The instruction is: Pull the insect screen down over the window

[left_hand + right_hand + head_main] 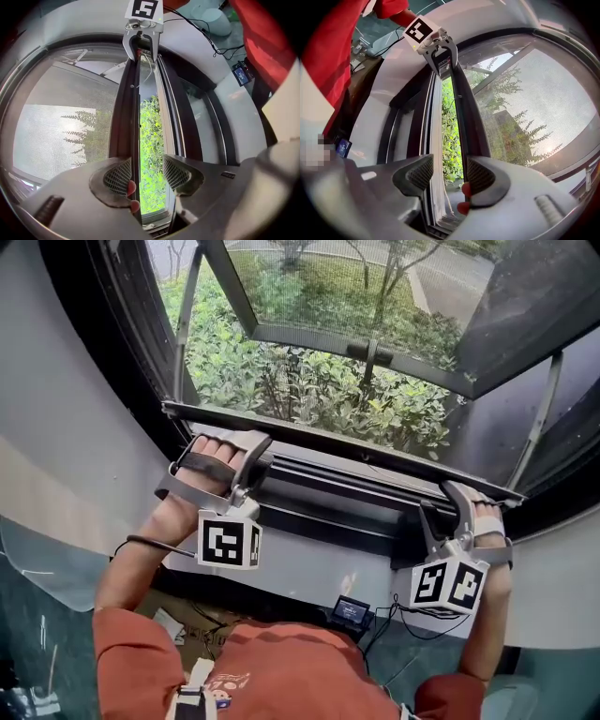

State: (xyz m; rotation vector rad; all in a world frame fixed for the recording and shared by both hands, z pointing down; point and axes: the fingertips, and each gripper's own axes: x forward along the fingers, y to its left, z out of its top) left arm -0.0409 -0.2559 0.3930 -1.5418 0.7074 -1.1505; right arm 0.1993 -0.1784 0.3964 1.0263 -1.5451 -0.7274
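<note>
L gripper (146, 174) & R gripper (444, 174): jaws wide apart, nothing clamped, each straddling an end of the insect screen's pull bar (126, 117). Bar is near the sill w/ a gap left. Risk: uneven pull skews and jams the bar, or unclamped jaws slip off.

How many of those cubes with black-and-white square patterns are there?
2. The left cube sits on the left gripper, low at the window frame's left. The right cube sits on the right gripper, at its right. None seems hidden.
</note>
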